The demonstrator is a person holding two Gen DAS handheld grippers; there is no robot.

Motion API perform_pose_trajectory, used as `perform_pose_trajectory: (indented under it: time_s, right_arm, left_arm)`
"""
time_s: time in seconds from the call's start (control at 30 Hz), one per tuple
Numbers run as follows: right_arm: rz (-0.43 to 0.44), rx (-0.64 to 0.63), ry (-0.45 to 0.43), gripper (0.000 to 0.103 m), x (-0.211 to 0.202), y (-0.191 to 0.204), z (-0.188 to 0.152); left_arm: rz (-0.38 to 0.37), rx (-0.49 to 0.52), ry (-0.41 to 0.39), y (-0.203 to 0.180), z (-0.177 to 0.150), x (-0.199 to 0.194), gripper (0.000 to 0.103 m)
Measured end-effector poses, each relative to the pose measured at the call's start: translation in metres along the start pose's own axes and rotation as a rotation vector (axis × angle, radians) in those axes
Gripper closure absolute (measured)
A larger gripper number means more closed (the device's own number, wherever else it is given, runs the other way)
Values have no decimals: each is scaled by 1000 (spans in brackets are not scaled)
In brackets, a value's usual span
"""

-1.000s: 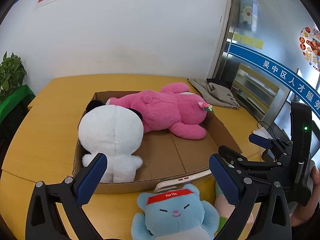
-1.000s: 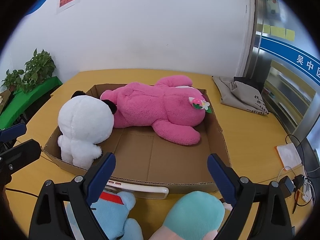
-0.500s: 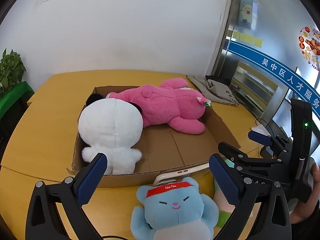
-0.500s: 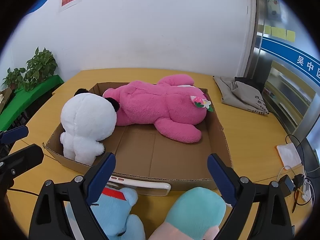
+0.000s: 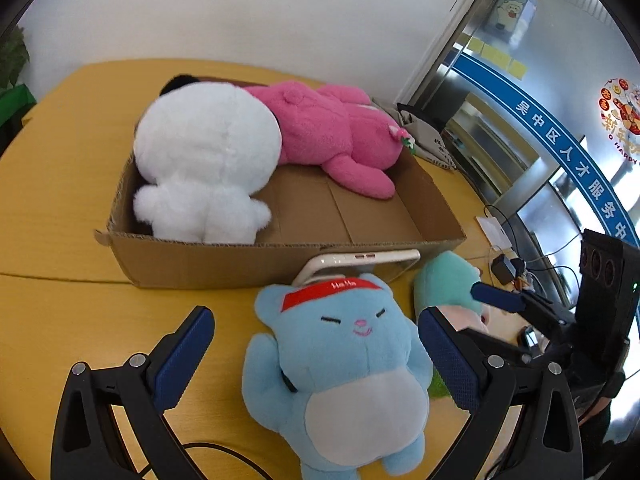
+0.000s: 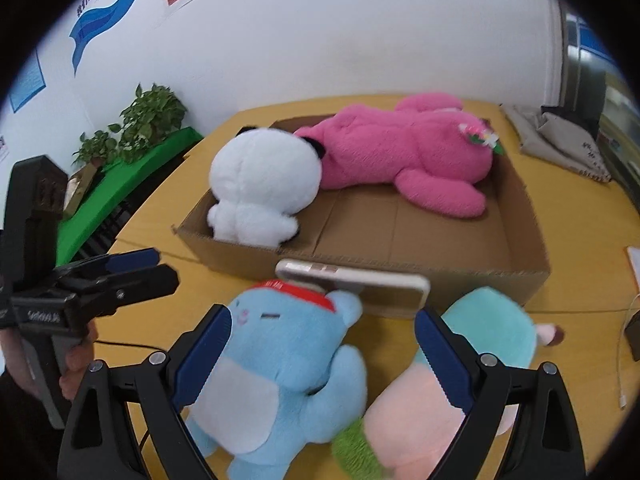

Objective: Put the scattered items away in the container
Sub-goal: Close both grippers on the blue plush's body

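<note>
The yellow surface (image 5: 60, 184) carries a shallow cardboard box (image 5: 208, 262), and that box already holds two of the toys: the pink plush (image 5: 324, 136) lies along its far side, and the white plush (image 5: 204, 160) with black ears sits in its near left corner, touching the pink one. Roughly half the floor of the box shows bare, so there looks to be room for what is left. Outside the box, just in front of its near wall, the blue bear (image 5: 340, 368) with a red headband lies on its back on the surface, and beside it to the right lies the teal and pink plush (image 6: 476, 364); both are yet to be put away. A white phone (image 5: 356, 262) stands on its edge against the near wall of the box, touching the top of the blue bear's head; whether it counts as one of the scattered items I cannot tell. The left hand-held gripper (image 5: 316, 344) has its jaws spread wide on either side of the blue bear and grips nothing. The right hand-held gripper (image 6: 322, 344) is likewise spread wide and empty, above the gap between the blue bear and the teal and pink plush. By this count the tidying is about half done.
</note>
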State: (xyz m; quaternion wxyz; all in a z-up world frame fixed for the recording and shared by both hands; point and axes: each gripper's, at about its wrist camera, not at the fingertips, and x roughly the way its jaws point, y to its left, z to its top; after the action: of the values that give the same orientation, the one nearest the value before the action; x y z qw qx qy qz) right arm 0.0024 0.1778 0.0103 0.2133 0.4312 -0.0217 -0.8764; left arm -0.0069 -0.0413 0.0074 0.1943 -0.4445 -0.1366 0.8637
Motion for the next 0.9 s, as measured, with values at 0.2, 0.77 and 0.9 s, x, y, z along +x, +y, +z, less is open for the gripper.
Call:
perform_pose_trajectory:
  time_s: [0.2, 0.77, 0.9]
  right_arm:
    - [19, -71, 95, 9, 29, 27, -25]
    - [-218, -93, 183, 25, 37, -34, -36]
    - [-143, -84, 204, 25, 37, -22, -39]
  left_arm:
    - [-87, -29, 117, 7, -10, 35, 0]
    - [-33, -44, 221, 41, -50, 53, 40]
    - [-31, -33, 250, 40, -52, 61, 71]
